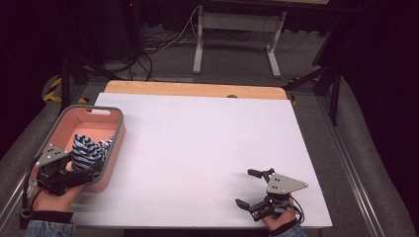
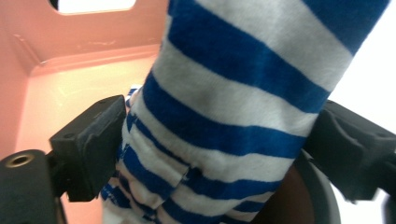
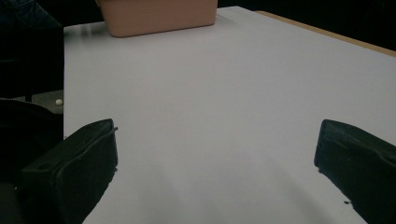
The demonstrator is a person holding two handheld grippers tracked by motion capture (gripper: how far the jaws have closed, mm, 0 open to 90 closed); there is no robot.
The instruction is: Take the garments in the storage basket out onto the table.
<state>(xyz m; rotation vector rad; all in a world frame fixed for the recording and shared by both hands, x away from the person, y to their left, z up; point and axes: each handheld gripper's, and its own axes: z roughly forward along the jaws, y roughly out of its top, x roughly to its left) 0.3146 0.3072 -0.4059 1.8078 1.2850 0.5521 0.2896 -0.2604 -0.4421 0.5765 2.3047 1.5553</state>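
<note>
Left gripper (image 2: 205, 154): jaws clamped on blue-and-white striped cloth (image 2: 243, 93), held over the near end of the pink bin (image 1: 111, 143) at the white table's (image 1: 207, 143) left edge. Right gripper (image 1: 249, 190): jaws apart, nothing between them, resting low near the table's front right.

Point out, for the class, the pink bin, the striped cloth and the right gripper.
pink bin (image 1: 116, 129): high view, on its right wall near the rim.
striped cloth (image 2: 233, 98): left gripper view, on a blue stripe between the jaws.
right gripper (image 1: 248, 187): high view, midway between its spread fingertips.
</note>
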